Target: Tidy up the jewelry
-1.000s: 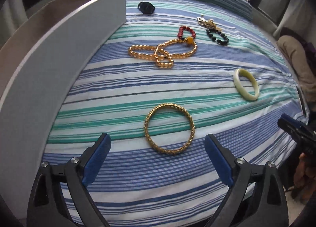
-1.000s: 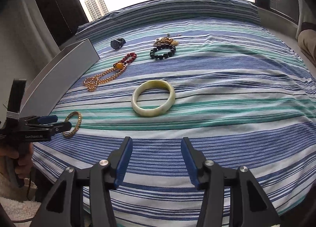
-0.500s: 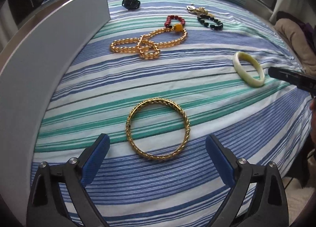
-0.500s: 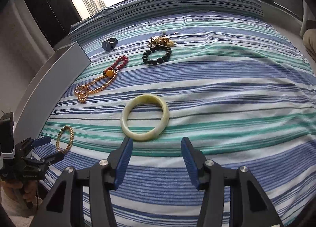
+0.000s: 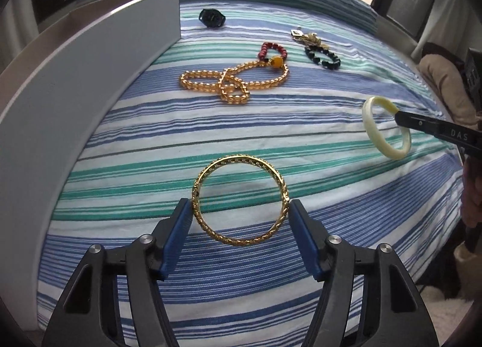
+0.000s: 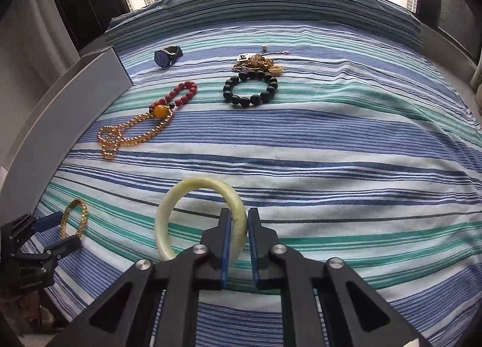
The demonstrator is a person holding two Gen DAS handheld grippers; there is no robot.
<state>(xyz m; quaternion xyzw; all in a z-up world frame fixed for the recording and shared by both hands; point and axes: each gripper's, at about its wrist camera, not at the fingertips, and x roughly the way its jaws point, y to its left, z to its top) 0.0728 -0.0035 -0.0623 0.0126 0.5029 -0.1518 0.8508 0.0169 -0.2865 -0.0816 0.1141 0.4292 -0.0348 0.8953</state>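
A gold bangle (image 5: 211, 228) is held across its width between the blue pads of my left gripper (image 5: 239, 209), tilted up off the striped bedspread; it also shows in the right wrist view (image 6: 82, 214). A pale jade bangle (image 6: 168, 205) stands on edge, its right side pinched between the pads of my right gripper (image 6: 239, 220). It also shows in the left wrist view (image 5: 369, 119) with the right gripper's finger across it. Both grippers are shut on their bangles.
On the bedspread (image 5: 135, 148) lie an amber bead necklace (image 5: 229, 81), a red bead bracelet (image 5: 272, 50), a black bead bracelet (image 5: 322, 56), a gold chain tangle (image 6: 259, 63) and a dark watch (image 5: 212, 18). A grey box wall (image 5: 75, 81) stands along the left.
Both grippers moved forward and closed: the left onto the gold bangle, the right onto the jade bangle. Both bangles are now tilted up off the bedspread.
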